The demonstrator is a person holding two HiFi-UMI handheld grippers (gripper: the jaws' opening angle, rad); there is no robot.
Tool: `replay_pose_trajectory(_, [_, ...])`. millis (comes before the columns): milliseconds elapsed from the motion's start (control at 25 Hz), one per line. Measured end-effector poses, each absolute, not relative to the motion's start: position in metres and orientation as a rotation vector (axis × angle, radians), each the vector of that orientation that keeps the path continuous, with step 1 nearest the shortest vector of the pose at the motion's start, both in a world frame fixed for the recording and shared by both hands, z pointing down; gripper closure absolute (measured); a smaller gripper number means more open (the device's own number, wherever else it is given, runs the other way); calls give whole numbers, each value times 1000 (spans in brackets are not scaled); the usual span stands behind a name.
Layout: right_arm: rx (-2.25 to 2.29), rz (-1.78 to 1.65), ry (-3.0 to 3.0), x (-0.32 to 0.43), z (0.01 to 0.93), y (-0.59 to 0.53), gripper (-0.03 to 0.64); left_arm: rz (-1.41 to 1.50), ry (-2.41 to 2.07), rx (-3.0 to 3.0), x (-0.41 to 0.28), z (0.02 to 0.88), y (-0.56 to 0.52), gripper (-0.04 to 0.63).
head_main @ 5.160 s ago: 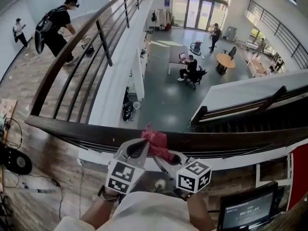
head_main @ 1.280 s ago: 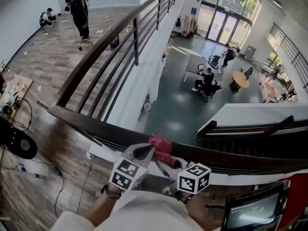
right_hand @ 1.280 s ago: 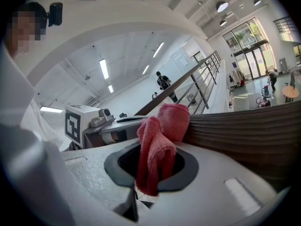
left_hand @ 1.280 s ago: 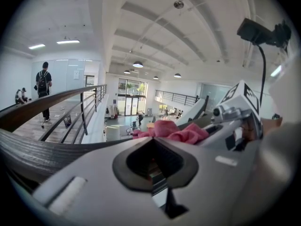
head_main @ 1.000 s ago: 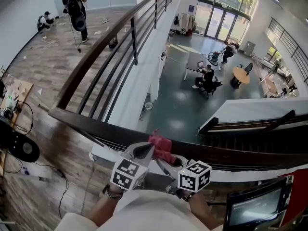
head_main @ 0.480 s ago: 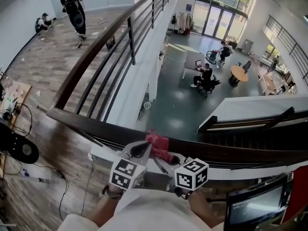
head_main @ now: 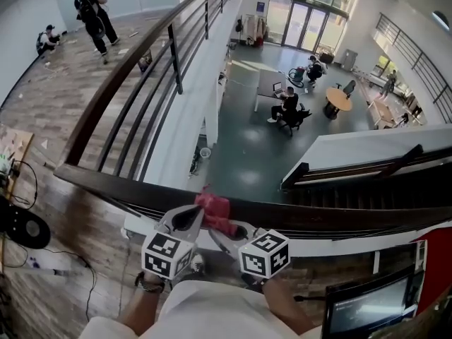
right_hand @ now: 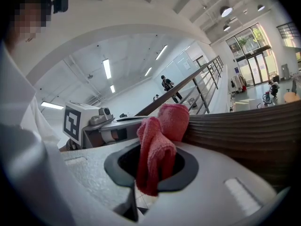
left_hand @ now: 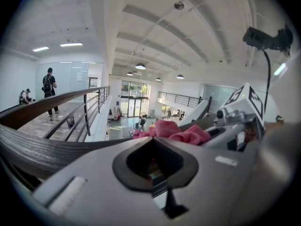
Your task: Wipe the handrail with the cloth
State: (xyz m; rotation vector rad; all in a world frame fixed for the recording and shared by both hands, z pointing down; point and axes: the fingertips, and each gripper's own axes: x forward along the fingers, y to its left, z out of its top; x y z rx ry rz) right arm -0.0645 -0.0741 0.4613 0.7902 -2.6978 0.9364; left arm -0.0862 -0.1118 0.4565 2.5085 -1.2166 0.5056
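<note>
A dark wooden handrail (head_main: 332, 216) crosses the head view above an open atrium. A red cloth (head_main: 212, 210) lies bunched on its top, right in front of me. My right gripper (head_main: 220, 236) is shut on the cloth (right_hand: 162, 135), which sticks up through the jaws (right_hand: 157, 161) and rests against the handrail (right_hand: 244, 126). My left gripper (head_main: 189, 217) is shut just left of the cloth with nothing held. In the left gripper view its closed jaws (left_hand: 154, 142) sit by the handrail (left_hand: 42, 145), with the cloth (left_hand: 174, 132) just beyond.
A second rail section (head_main: 134, 62) runs away at the left over a wood-floor walkway, where people (head_main: 90, 9) stand. Far below are seated people and a round table (head_main: 337, 99). A monitor (head_main: 367, 306) sits at lower right, cables and a dark disc (head_main: 21, 228) at lower left.
Both grippers and the cloth stay together on the rail, shifted slightly left in the view. The head view has swung a little, and the people on the far walkway have moved.
</note>
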Motion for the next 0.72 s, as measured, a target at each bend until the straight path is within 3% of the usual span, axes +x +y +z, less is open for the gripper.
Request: replay_pose_trajectory(720, [706,955,-2723,-56,469,-68,555,567,-1270,2486,-79,462,-109,592])
